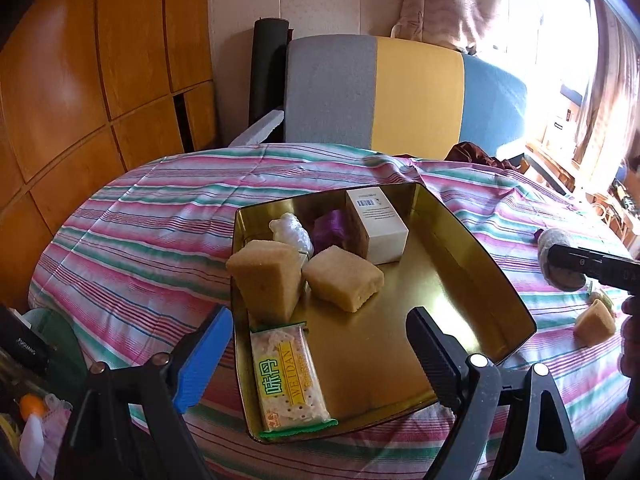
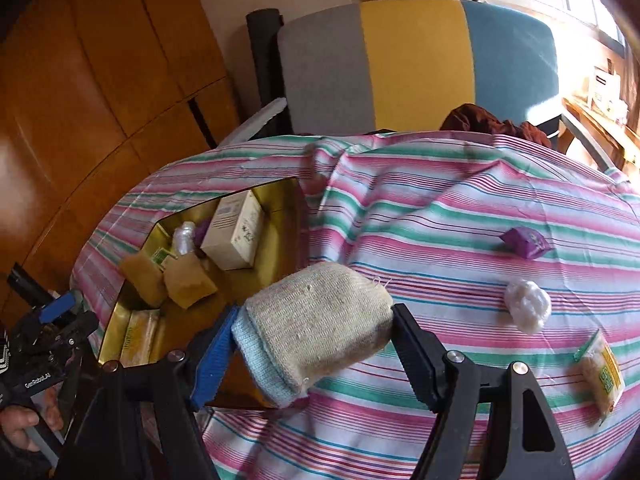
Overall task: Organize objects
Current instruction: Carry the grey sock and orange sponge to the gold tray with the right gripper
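Observation:
A gold tin tray sits on the striped cloth. It holds two yellow sponge blocks, a white box, a white wrapped lump, a purple packet and a cracker packet. My left gripper stands open over the tray's near edge with nothing between its fingers. My right gripper is shut on a rolled beige sock with a light blue cuff, lifted just right of the tray. Loose on the cloth lie a purple packet, a white lump and a cracker packet.
Another sponge block lies on the cloth right of the tray. A grey, yellow and blue chair stands behind the table, with wooden cabinet doors at the left. A dark red cloth lies at the table's far edge.

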A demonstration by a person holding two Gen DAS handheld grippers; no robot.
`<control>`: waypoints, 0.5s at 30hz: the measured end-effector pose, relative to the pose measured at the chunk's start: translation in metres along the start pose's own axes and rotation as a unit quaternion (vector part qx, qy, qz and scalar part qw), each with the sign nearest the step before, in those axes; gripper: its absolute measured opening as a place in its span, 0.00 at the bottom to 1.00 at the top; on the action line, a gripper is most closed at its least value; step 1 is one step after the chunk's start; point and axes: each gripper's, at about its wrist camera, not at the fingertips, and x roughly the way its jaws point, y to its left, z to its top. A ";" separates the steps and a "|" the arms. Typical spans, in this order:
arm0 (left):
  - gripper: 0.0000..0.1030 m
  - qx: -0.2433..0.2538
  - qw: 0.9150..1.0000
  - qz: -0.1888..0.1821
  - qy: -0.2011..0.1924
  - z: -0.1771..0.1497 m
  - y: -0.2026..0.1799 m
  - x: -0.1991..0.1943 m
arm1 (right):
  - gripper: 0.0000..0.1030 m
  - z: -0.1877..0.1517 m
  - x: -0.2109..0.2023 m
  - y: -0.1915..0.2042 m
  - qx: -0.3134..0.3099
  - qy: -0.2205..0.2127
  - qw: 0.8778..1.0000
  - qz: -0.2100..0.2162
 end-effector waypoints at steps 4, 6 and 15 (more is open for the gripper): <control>0.87 -0.007 1.000 0.001 0.000 -0.001 0.007 0.000 | 0.74 0.000 0.015 0.033 -0.037 0.017 0.999 0.020; 0.87 -0.012 1.000 0.002 -0.001 -0.002 0.011 -0.001 | 0.74 0.000 0.024 0.049 -0.054 0.030 0.998 0.030; 0.87 -0.074 0.997 0.020 -0.015 0.001 0.063 -0.013 | 0.74 -0.013 0.084 0.124 -0.129 0.099 0.985 0.059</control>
